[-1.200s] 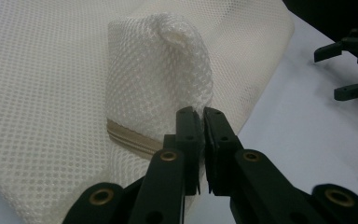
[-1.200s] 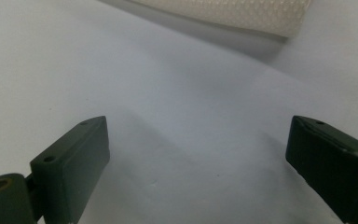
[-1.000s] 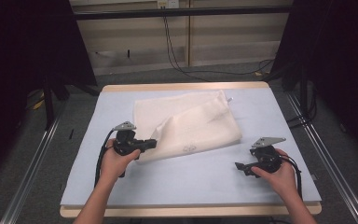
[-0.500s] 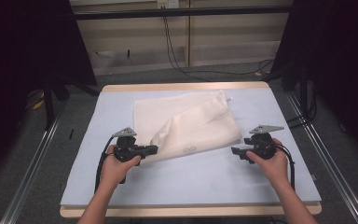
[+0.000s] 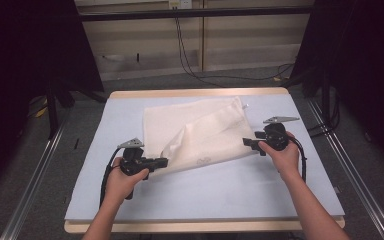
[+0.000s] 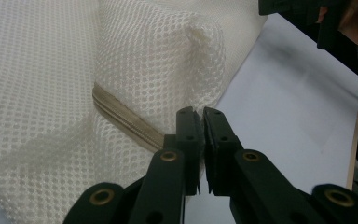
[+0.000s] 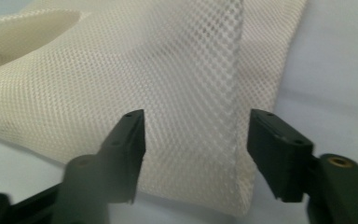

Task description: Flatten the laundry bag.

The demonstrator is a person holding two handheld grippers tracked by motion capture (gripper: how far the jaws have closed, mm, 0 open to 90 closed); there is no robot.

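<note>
A cream mesh bag point(image 5: 200, 135) lies on the pale blue table point(image 5: 230, 195), its near left part folded over. My left gripper point(image 5: 162, 161) is at the bag's near left corner, its jaws shut on the mesh edge point(image 6: 200, 121) close to a beige zipper point(image 6: 121, 116). At the bag's right corner my right gripper point(image 5: 248, 143) stands open. In the right gripper view the bag's hemmed edge point(image 7: 235, 93) lies between the spread jaws of that gripper point(image 7: 196, 140). The right gripper also appears far off in the left gripper view point(image 6: 303, 14).
The table has a wooden rim point(image 5: 195, 93). Metal rails point(image 5: 35, 180) run along the floor on both sides. A black cable point(image 5: 190, 60) hangs down the back wall onto the floor. Bare table surface lies in front of the bag.
My right gripper has moved forward and left from the near right of the table up to the bag's right corner. The left gripper has stayed put with the bag's edge.
</note>
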